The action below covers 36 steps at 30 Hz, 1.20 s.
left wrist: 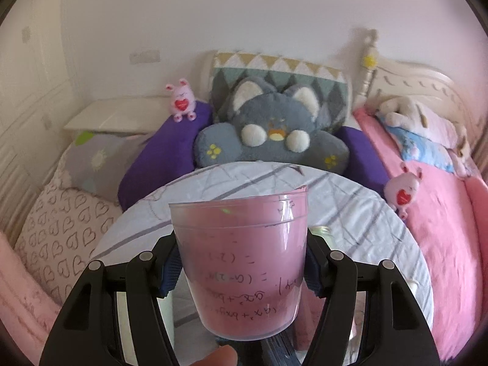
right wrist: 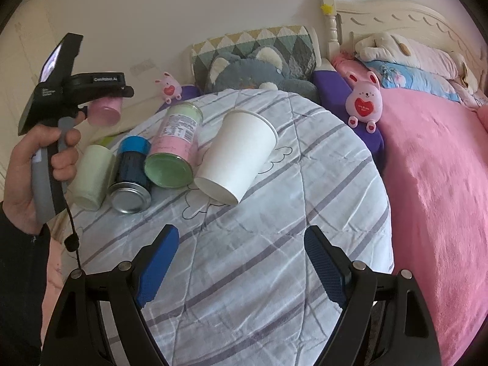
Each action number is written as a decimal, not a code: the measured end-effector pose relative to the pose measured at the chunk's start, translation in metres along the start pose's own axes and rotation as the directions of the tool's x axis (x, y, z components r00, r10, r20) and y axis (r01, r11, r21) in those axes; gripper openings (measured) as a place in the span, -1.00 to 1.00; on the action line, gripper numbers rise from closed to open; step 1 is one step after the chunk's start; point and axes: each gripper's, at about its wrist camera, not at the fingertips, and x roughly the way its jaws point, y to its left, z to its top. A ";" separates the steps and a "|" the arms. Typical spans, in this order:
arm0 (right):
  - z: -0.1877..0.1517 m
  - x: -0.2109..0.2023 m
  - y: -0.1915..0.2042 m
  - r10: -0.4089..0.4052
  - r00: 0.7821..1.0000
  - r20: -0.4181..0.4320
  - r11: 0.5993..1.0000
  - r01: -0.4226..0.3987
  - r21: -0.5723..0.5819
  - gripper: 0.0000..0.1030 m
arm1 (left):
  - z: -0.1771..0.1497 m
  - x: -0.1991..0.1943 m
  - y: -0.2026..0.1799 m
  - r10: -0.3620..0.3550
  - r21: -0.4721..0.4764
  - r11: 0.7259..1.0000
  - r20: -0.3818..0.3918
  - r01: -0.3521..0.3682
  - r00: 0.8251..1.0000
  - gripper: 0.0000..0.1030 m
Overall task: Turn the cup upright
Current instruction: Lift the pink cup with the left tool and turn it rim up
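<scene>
My left gripper is shut on a pink translucent plastic cup with dark handwriting on it. The cup fills the gap between the blue pads, wider rim end away from the camera. In the right wrist view the same pink cup shows at the far left, held in the air by the left gripper above the round table. My right gripper is open and empty over the striped cloth near the table's front edge.
On the round table lie a white paper cup, a pink-and-green can, a blue can and a pale green cup, all on their sides. Plush toys and pillows sit behind; a pink bed is at the right.
</scene>
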 end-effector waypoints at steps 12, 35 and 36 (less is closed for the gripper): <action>-0.015 -0.027 -0.022 -0.046 0.998 0.032 0.997 0.044 0.065 0.66 | -0.043 -0.072 -0.026 -0.065 0.116 0.992 0.157 0.047 0.985 0.28; -0.051 -0.034 0.063 -0.035 0.999 -0.014 0.997 0.034 -0.064 0.66 | -0.132 -0.089 0.129 0.030 0.041 0.998 0.200 -0.039 0.979 0.29; -0.052 -0.034 0.067 -0.045 0.999 -0.019 0.996 0.044 -0.075 0.66 | -0.134 -0.088 0.132 0.026 0.039 0.999 0.209 -0.035 0.978 0.29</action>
